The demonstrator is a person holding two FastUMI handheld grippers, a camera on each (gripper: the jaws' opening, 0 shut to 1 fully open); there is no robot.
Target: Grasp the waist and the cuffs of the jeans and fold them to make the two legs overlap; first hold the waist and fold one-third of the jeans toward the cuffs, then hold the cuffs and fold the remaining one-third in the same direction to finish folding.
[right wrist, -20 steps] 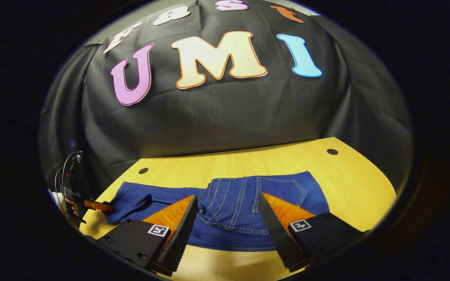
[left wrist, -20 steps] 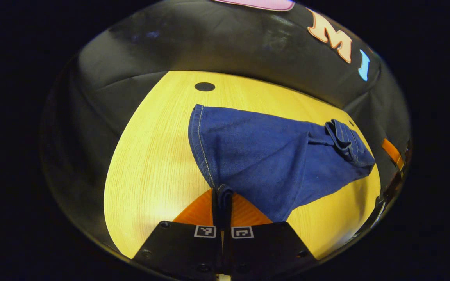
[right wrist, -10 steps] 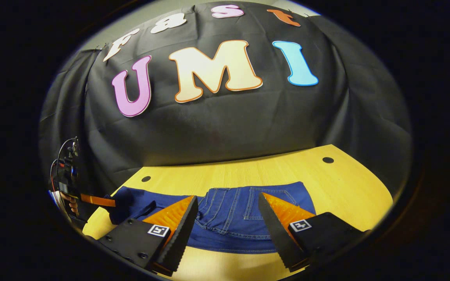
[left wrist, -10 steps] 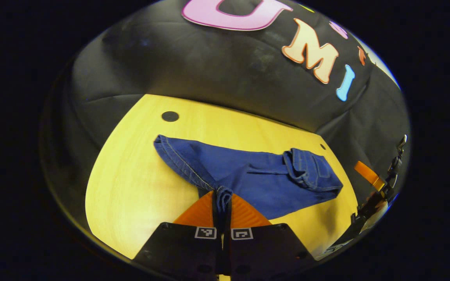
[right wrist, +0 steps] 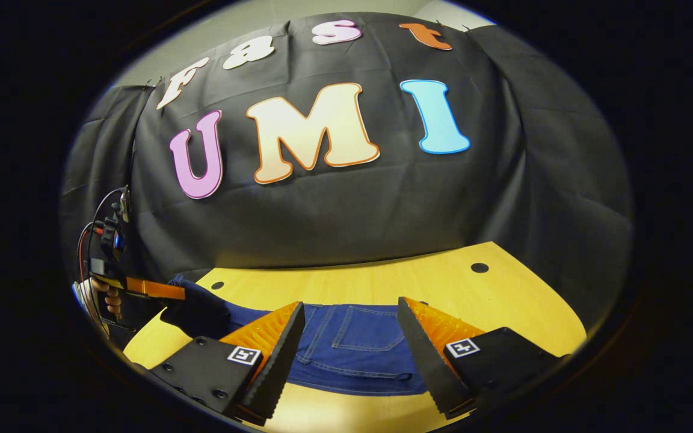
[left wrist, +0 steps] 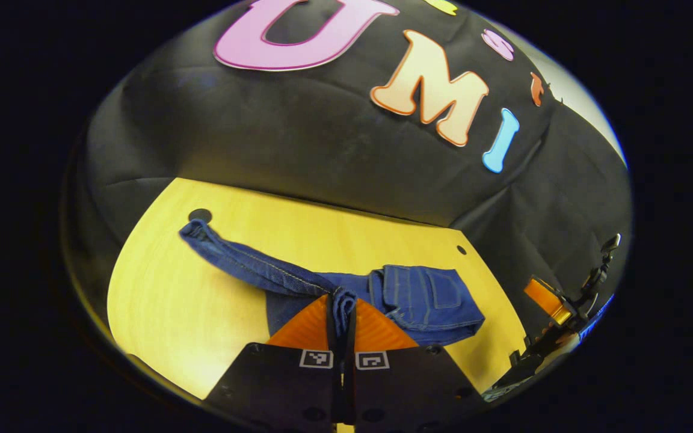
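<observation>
In the left gripper view, the left gripper [left wrist: 342, 313] is clamped on a bunched fold of the jeans [left wrist: 418, 297] at the cuff end, lifted off the yellow counter [left wrist: 160, 300]. A hemmed edge trails toward the counter's far left corner; the folded waist part lies toward its right edge.

In the right gripper view, the right gripper [right wrist: 352, 337] hangs with fingers wide apart, holding nothing, over the waist and back pocket, the jeans [right wrist: 352, 343] lying lengthwise along the counter's [right wrist: 503, 300] near edge. At far left, a hand [right wrist: 110, 299] holds the other gripper on dark cloth.

Matt blue denim jeans [left wrist: 425, 297] with stitched seams; smooth pale wood-grain table [left wrist: 166, 313].
</observation>
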